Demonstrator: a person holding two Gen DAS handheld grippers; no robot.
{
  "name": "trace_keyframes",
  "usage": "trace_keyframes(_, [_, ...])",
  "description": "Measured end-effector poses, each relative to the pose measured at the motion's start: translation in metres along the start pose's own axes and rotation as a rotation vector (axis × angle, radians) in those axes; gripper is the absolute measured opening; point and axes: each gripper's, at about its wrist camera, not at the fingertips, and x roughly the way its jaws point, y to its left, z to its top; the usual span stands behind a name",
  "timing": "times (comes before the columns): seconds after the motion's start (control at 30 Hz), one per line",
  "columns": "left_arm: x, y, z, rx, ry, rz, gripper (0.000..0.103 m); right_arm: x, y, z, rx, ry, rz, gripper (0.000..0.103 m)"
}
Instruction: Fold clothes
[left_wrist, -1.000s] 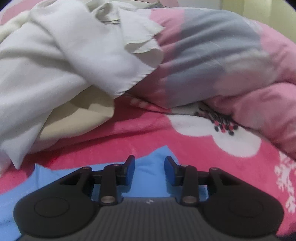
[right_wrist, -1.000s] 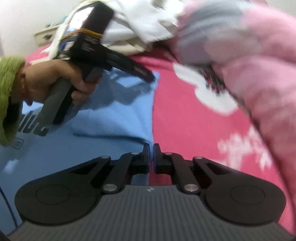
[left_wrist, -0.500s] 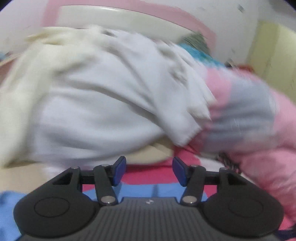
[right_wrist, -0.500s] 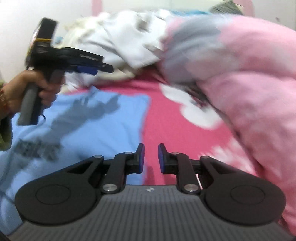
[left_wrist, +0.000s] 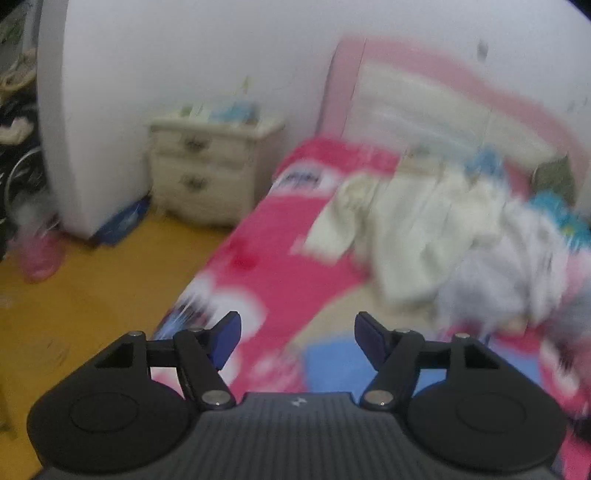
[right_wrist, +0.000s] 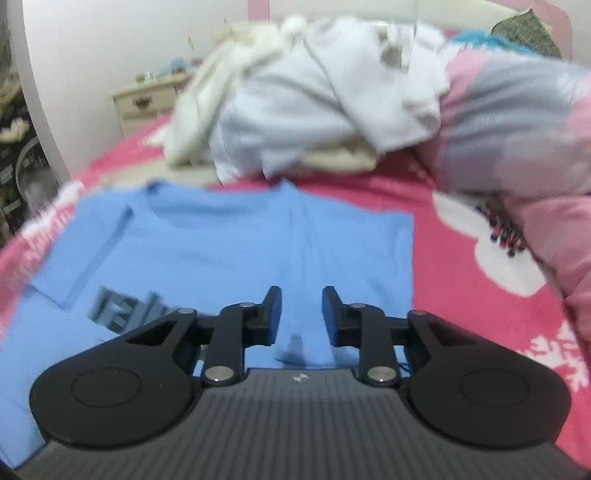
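Observation:
A light blue T-shirt (right_wrist: 229, 251) with dark lettering lies flat on the red patterned bedspread (right_wrist: 461, 295), partly folded along its right side. My right gripper (right_wrist: 301, 314) is open and empty just above the shirt's near part. My left gripper (left_wrist: 297, 338) is wide open and empty, lifted above the bed's left edge; a bit of the blue shirt (left_wrist: 332, 365) shows below it, blurred. A heap of white and cream clothes (right_wrist: 314, 96) lies beyond the shirt, and it also shows in the left wrist view (left_wrist: 443, 236).
A pink and grey quilt (right_wrist: 517, 133) is bunched at the right of the bed. A cream bedside cabinet (left_wrist: 210, 166) stands left of the bed by the white wall. The yellow floor (left_wrist: 74, 295) runs along the bed's left side. A pink headboard (left_wrist: 443, 85) is behind.
My left gripper has risen and swung left, away from the shirt, and opened wider. My right gripper has opened from shut, let go of the shirt edge and pulled back.

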Motion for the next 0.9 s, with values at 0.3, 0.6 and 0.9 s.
trace_keyframes(0.3, [0.027, 0.025, -0.157, -0.068, 0.358, -0.145, 0.054, 0.033, 0.097, 0.03, 0.22, 0.141, 0.412, 0.046])
trace_keyframes(0.6, [0.024, -0.007, -0.22, 0.088, 0.308, -0.167, 0.039, 0.13, 0.258, 0.039, 0.088, 0.289, 0.46, 0.056])
trace_keyframes(0.9, [0.035, -0.024, -0.232, 0.133, 0.268, -0.195, 0.009, 0.169, 0.324, 0.018, -0.221, 0.318, 0.268, 0.06])
